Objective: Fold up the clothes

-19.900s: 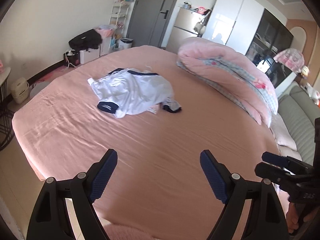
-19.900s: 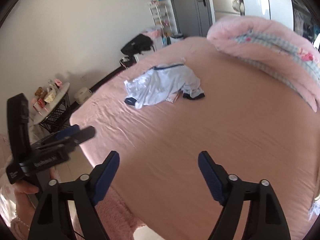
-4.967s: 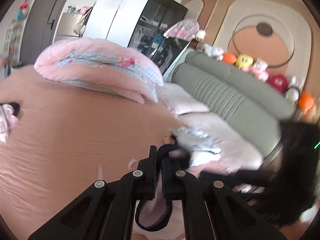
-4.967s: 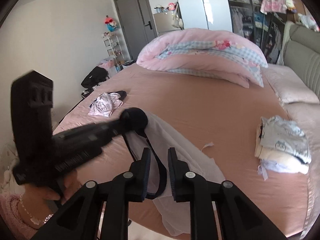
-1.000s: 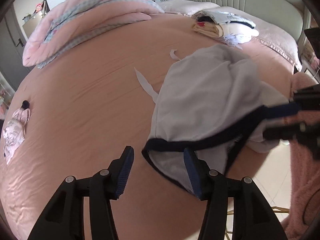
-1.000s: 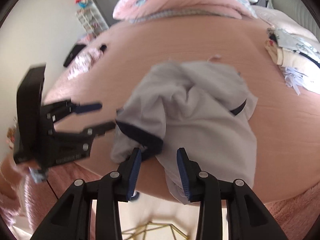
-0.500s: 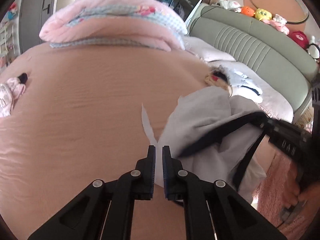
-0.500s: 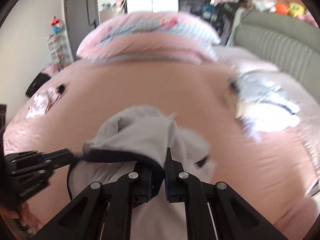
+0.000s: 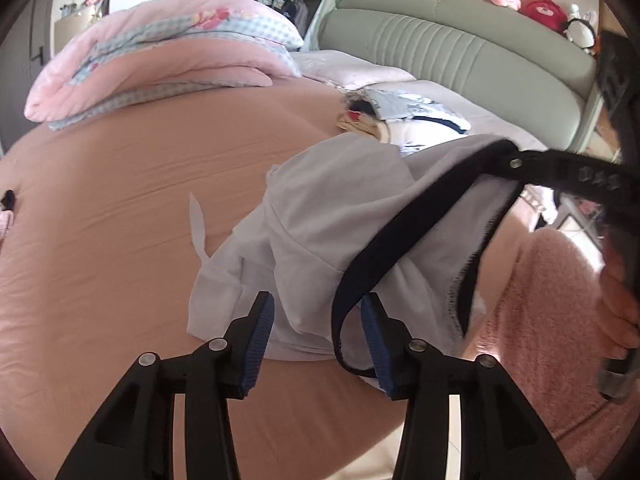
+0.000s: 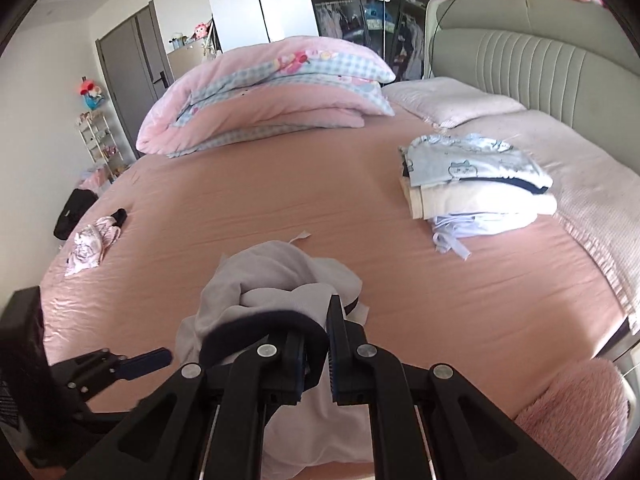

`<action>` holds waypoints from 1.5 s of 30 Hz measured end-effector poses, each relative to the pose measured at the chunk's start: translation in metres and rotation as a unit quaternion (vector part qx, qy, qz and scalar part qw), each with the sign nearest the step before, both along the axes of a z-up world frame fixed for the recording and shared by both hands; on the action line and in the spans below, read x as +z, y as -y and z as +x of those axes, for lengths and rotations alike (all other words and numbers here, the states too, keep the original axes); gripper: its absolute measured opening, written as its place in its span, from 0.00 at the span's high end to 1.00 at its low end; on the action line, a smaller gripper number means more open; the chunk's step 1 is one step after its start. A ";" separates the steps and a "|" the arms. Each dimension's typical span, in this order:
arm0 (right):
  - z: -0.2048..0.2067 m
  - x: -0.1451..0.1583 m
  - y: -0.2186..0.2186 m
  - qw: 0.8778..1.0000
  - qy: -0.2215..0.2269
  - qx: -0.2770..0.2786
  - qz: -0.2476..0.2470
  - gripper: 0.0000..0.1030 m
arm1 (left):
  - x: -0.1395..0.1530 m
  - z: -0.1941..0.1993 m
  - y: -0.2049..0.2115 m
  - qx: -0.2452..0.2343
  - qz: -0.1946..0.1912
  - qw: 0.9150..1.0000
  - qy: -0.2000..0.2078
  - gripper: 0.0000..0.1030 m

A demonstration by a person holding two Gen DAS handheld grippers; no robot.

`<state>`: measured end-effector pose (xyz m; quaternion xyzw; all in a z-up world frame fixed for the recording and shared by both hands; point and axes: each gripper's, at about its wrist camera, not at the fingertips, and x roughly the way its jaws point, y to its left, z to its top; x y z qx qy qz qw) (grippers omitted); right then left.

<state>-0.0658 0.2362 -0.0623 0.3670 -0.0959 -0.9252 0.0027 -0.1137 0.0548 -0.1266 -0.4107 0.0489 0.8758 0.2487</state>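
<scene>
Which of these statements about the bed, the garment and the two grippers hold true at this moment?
1. The right gripper is shut on the white garment's dark waistband. True.
2. The left gripper fingers are clamped tight. False: they stand apart, opening.
3. A stack of folded clothes lies near the headboard. True.
4. The folded quilt is green. False: pink with blue check.

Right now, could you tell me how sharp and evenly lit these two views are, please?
Left wrist view: sharp, strong fisheye bending of the headboard, and the white garment is in soft shade. Right wrist view: also sharp, with bright daylight on the folded pile and dark vignetted corners.
</scene>
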 end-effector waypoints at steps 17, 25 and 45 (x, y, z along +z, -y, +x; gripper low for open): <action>-0.009 -0.057 0.015 0.990 0.123 0.060 -0.045 0.81 | 0.095 -0.002 0.017 0.083 0.145 0.985 -0.046 0.97; -0.026 -0.069 0.044 0.988 0.117 0.096 -0.015 0.89 | 0.105 0.028 0.038 0.104 0.110 0.986 -0.067 0.97; 0.038 0.108 0.030 0.993 -0.090 0.057 0.052 0.94 | 0.057 0.001 -0.013 0.115 0.024 0.993 -0.008 0.97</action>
